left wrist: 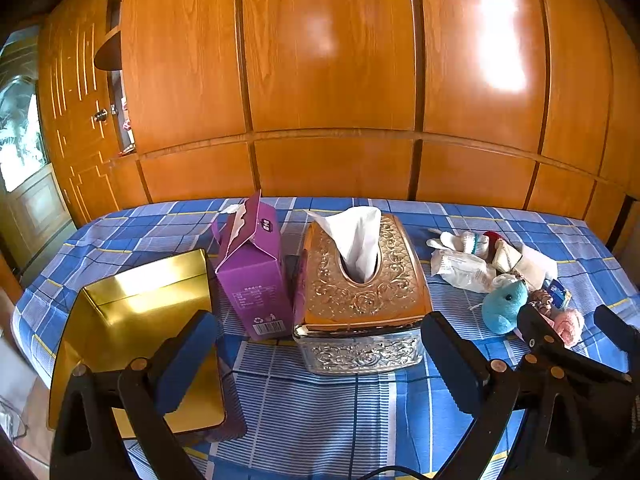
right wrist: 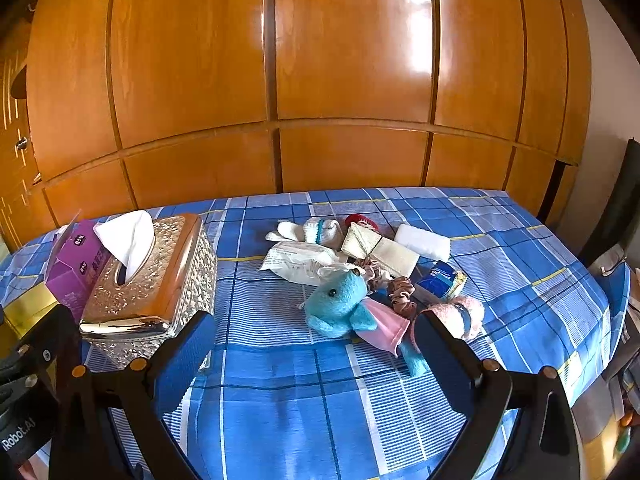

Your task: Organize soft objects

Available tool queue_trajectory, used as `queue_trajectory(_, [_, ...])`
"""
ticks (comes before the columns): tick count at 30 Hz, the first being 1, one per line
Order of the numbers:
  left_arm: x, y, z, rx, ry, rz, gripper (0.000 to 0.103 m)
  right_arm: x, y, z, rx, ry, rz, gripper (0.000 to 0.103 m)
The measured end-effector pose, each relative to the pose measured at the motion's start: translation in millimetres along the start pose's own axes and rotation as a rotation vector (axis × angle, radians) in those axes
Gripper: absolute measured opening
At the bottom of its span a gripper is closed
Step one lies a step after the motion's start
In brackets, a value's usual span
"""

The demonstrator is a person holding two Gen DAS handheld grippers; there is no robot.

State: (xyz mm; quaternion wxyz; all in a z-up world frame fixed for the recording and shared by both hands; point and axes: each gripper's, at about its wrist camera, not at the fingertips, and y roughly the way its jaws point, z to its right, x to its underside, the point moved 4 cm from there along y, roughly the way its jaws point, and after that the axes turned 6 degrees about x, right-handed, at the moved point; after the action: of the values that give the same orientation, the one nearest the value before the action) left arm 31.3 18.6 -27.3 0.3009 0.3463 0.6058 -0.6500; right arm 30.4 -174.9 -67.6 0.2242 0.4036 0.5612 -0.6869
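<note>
A heap of soft things lies on the blue plaid cloth [right wrist: 280,380]: a blue plush elephant [right wrist: 340,304] [left wrist: 504,304] in a pink dress, a pink plush [right wrist: 460,314], a brown scrunchie [right wrist: 402,290], a white wipes pack [right wrist: 300,262], a small white plush [right wrist: 320,230], cream folded cloths [right wrist: 380,252] and a white folded towel [right wrist: 422,242]. My right gripper [right wrist: 316,364] hangs open just in front of the elephant, holding nothing. My left gripper [left wrist: 320,360] is open too, facing the gold tissue box [left wrist: 360,280], with the golden tray [left wrist: 132,320] under its left finger.
A purple carton [left wrist: 256,268] stands between the tray and the tissue box. A small blue packet [right wrist: 440,280] lies in the heap. A wooden wardrobe [right wrist: 320,80] rises behind the table. The right gripper's body [left wrist: 560,360] shows at the left view's right edge.
</note>
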Motion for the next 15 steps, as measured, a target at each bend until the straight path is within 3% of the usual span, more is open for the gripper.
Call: queue_trajectory(15, [-1.9, -1.6, -0.9, -0.001, -0.003, -0.001, 0.103, 0.0, -1.0, -0.4, 0.003, 0.002, 0.002, 0.101])
